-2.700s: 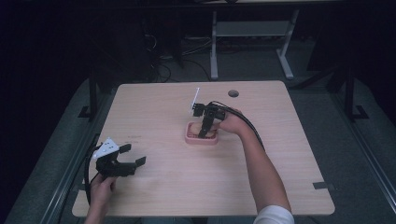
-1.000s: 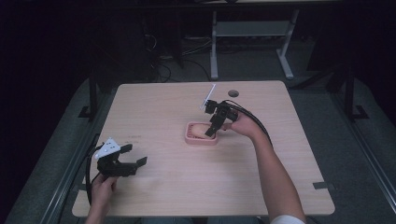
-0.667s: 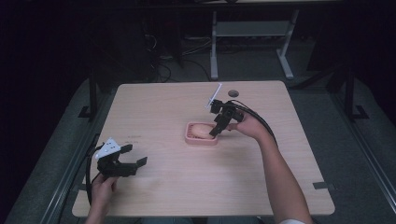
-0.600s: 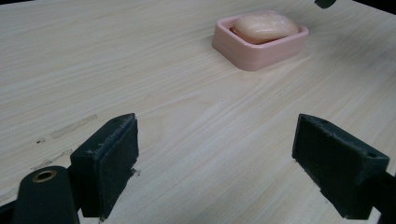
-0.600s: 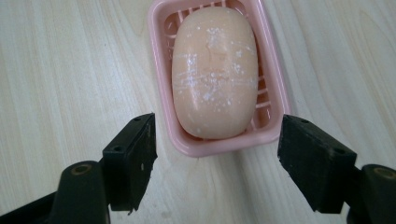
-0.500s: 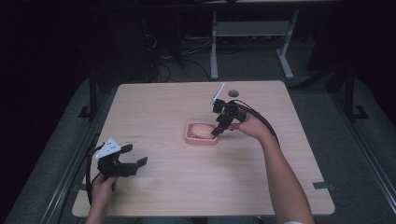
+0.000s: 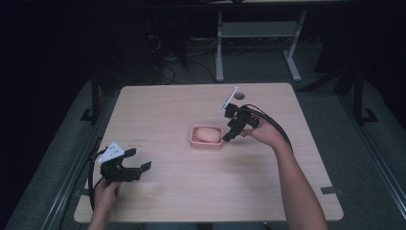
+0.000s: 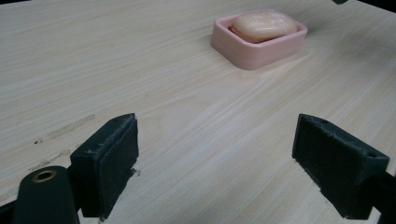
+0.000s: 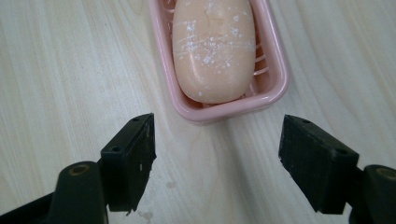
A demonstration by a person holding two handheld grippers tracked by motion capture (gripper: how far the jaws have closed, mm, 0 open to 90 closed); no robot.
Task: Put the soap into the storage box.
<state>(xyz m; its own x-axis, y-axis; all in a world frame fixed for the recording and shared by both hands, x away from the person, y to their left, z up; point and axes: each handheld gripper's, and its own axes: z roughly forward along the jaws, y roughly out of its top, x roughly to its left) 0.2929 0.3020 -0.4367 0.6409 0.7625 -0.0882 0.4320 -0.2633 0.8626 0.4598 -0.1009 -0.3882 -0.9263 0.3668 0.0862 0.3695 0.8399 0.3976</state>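
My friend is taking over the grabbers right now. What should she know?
Right gripper: open, empty, just beside the right end of the pink soap dish.
Left gripper: open, empty, low over the table at the near left, far from the dish.
Bar of soap: lying inside the dish, mid-table.
Done: the soap sits in the dish and is released.
Left: probably only moving the right gripper clear; nothing else looks pending.
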